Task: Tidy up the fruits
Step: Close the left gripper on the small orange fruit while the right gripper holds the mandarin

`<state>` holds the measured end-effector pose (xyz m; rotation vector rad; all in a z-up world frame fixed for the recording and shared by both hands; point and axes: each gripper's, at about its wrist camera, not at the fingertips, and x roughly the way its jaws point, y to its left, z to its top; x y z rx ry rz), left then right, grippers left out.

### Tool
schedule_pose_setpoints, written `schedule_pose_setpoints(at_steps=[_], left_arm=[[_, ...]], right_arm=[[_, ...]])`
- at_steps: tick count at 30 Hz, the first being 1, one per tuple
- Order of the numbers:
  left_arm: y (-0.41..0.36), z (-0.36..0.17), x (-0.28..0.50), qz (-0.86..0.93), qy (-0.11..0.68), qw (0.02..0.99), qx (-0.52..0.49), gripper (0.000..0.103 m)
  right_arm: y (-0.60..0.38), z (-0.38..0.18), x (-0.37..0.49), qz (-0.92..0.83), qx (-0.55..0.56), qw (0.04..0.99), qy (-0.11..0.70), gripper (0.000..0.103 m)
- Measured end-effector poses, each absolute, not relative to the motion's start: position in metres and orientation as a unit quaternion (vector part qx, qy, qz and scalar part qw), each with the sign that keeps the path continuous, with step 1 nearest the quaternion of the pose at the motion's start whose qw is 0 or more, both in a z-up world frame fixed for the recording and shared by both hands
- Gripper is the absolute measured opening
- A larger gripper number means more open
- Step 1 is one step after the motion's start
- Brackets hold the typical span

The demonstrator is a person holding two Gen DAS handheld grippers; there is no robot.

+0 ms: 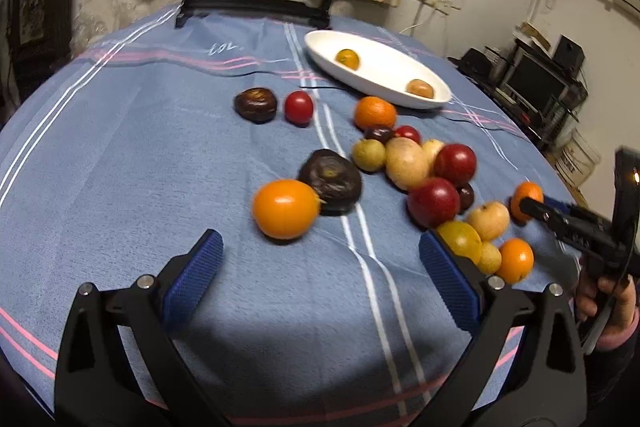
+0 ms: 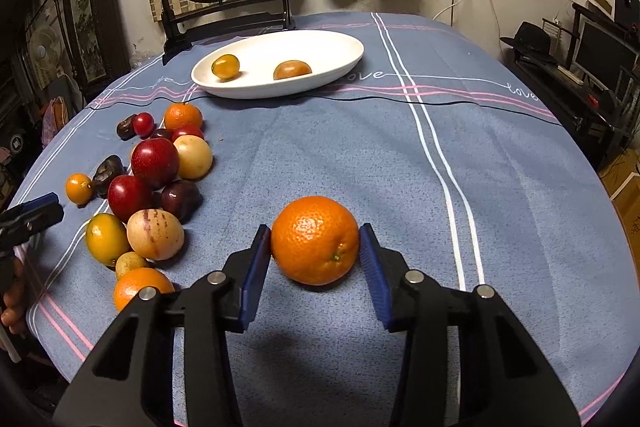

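Left wrist view: the left gripper (image 1: 320, 275) hovers over the desk (image 1: 140, 167) with its fingers (image 1: 196, 275) wide apart and nothing between them, a small orange fruit (image 1: 286, 209) just ahead. Loose fruits (image 1: 424, 167) cluster to the right; the white dish (image 1: 380, 73), presumably the collecting place, holds two.

Right wrist view: the right gripper (image 2: 316, 247) has its fingers clamped on an orange (image 2: 316, 241) resting on the cloth, taken at its widest girth, likely for a secure lift toward the dish.
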<state>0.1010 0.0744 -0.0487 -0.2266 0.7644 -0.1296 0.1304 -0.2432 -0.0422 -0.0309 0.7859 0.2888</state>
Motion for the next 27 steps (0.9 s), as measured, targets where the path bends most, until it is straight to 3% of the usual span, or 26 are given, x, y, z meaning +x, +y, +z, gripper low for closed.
schedule_pose_setpoints(at_steps=[4,5,6,8,12,23,25,27], left_arm=[[0.086,-0.042,0.114,-0.064,0.377,0.919,-0.099,0.096],[0.086,-0.04,0.116,-0.066,0.376,0.92,-0.085,0.089],[0.087,-0.039,0.118,-0.074,0.377,0.921,-0.072,0.075],[0.087,-0.04,0.125,-0.101,0.389,0.915,-0.04,0.062],[0.083,-0.045,0.132,-0.108,0.396,0.912,0.016,0.06],[0.084,-0.053,0.145,-0.149,0.422,0.894,-0.006,0.058],[0.085,-0.054,0.145,-0.15,0.423,0.894,-0.007,0.055],[0.084,-0.054,0.144,-0.154,0.423,0.893,-0.006,0.046]], right_arm=[[-0.244,-0.042,0.13,0.143,-0.014,0.913,0.382,0.045],[-0.244,-0.042,0.13,0.144,-0.013,0.913,0.382,0.045],[-0.244,-0.042,0.13,0.145,-0.012,0.913,0.382,0.045],[-0.244,-0.042,0.13,0.147,-0.011,0.912,0.382,0.045],[-0.244,-0.042,0.13,0.15,-0.008,0.912,0.382,0.045],[-0.244,-0.042,0.13,0.15,-0.007,0.912,0.383,0.045],[-0.245,-0.042,0.13,0.15,-0.007,0.912,0.383,0.045],[-0.245,-0.042,0.13,0.15,-0.007,0.912,0.383,0.045]])
